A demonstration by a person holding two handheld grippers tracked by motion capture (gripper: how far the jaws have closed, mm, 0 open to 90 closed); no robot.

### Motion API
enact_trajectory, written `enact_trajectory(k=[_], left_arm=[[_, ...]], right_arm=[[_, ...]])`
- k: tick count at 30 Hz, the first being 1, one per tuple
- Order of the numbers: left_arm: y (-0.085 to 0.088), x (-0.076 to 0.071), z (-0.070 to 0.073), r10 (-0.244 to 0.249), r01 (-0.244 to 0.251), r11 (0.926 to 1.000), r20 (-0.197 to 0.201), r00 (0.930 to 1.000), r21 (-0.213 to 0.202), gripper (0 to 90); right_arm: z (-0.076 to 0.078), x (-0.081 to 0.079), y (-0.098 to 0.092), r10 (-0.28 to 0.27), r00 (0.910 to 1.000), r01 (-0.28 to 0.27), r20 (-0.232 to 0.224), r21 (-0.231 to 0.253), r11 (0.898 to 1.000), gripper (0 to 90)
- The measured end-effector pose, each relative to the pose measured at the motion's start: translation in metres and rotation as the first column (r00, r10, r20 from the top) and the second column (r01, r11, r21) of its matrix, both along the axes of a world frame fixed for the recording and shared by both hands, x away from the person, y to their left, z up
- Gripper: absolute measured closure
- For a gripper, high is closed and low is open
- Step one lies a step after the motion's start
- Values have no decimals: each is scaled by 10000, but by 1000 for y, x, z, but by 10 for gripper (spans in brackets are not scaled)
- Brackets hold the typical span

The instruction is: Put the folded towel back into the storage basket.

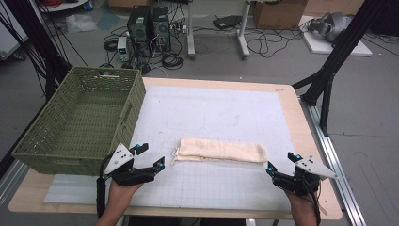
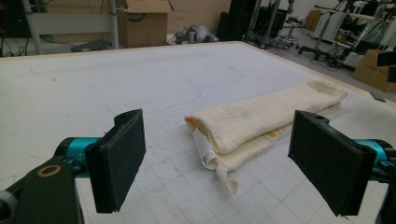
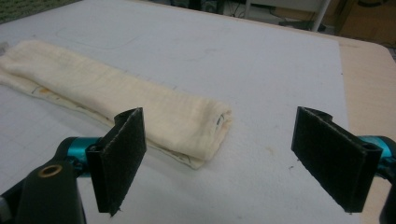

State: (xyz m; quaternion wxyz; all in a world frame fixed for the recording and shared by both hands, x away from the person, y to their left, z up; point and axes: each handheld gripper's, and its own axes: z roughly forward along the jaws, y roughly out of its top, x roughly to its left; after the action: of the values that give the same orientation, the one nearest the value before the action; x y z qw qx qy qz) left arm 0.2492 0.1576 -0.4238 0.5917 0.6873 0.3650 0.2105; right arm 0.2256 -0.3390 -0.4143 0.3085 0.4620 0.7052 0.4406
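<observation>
A cream cloth [image 1: 219, 150], folded into a long narrow strip, lies flat on the white grid mat [image 1: 216, 113] near the front middle of the table. My left gripper [image 1: 150, 157] stands open just off the cloth's left end, nothing between its jaws. My right gripper [image 1: 283, 162] is open too, a little past the cloth's right end. In the left gripper view the cloth [image 2: 261, 121] shows its layered, frayed end beyond the gripper [image 2: 224, 161]. In the right gripper view the cloth's folded end [image 3: 140, 105] lies ahead of the gripper [image 3: 219, 156], left of centre.
A green woven basket [image 1: 80, 125] sits at the table's left, right beside my left hand. The wooden table edge [image 1: 308, 136] runs along the right. Black frame legs, cables, computer towers and boxes stand on the floor beyond.
</observation>
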Motion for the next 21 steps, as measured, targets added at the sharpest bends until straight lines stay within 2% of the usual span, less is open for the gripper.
enact_trajectory(k=[2, 7, 12, 15, 18, 21], left_arm=[[-1, 1, -1, -112, 111, 9999, -85, 9999, -25, 197], [-2, 3, -2, -169, 168, 9998, -238, 9996, -67, 196], [-3, 1, -1, -262, 262, 9997, -189, 9995, -6, 196], [-5, -1, 1, -332, 332, 9994, -88, 9994, 5, 197], [-6, -1, 1, -631, 632, 9979, -175, 9979, 100, 198], [-8, -1, 1, -649, 652, 9977, -206, 9977, 169, 197]], right_arm=[[-1, 1, 0, 63, 10000, -63, -15, -60, 10000, 165], [-3, 2, -2, 113, 9998, -111, -159, 139, 9998, 165], [-3, 0, -5, 50, 9998, -45, -169, 275, 9996, 165], [-3, -3, -5, 48, 9997, -44, -227, 194, 9998, 165], [-2, -5, -5, -21, 9998, 25, -191, 235, 9997, 165], [-2, -5, -6, -58, 9999, 61, -156, 244, 9997, 165]])
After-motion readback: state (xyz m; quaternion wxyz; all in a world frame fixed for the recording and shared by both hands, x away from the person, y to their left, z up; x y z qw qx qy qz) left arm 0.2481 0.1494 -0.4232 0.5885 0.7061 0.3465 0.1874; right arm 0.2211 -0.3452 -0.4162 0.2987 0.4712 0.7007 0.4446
